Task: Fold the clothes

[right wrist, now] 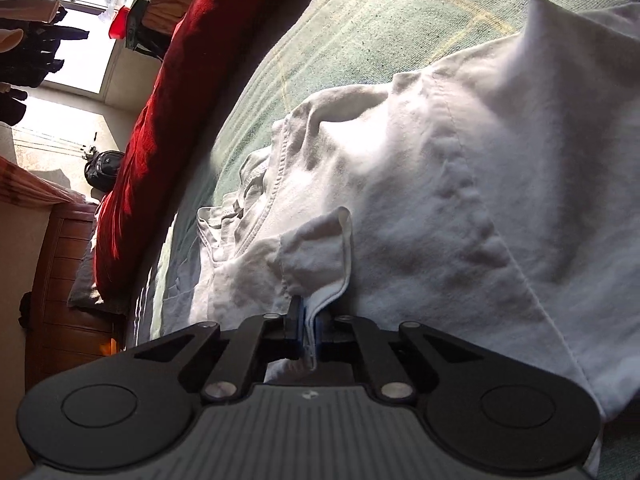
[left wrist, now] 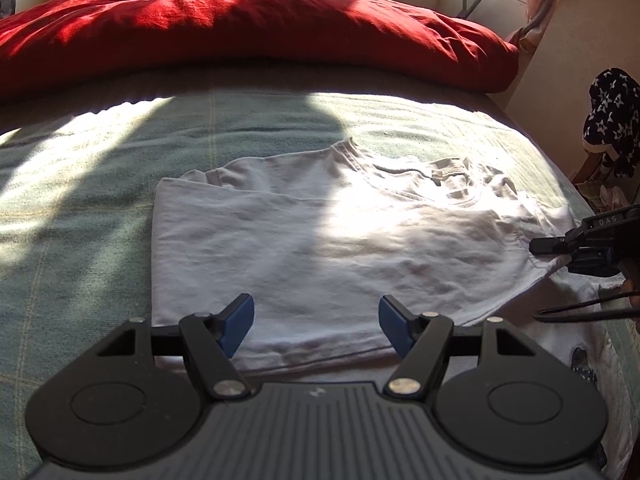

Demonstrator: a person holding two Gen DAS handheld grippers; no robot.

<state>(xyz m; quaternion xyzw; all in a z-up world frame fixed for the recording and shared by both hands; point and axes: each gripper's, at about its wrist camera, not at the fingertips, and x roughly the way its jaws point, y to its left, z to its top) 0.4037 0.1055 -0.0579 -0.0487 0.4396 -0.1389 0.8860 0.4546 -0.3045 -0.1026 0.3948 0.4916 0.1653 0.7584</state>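
A white T-shirt (left wrist: 320, 240) lies partly folded on the green bedspread (left wrist: 80, 208), collar toward the right. My left gripper (left wrist: 316, 326) hovers open over the shirt's near edge, nothing between its blue pads. My right gripper (left wrist: 548, 246) comes in from the right edge of the left wrist view at the sleeve. In the right wrist view the right gripper (right wrist: 307, 330) is shut on a fold of the white T-shirt (right wrist: 420, 200) at the sleeve hem, with cloth pinched between the blue pads.
A red duvet (left wrist: 248, 28) is bunched across the far side of the bed. A dark star-patterned garment (left wrist: 612, 128) hangs off to the right. A second white garment with a print (left wrist: 588, 364) lies at the near right. A wooden bedside cabinet (right wrist: 68, 300) stands beyond the bed.
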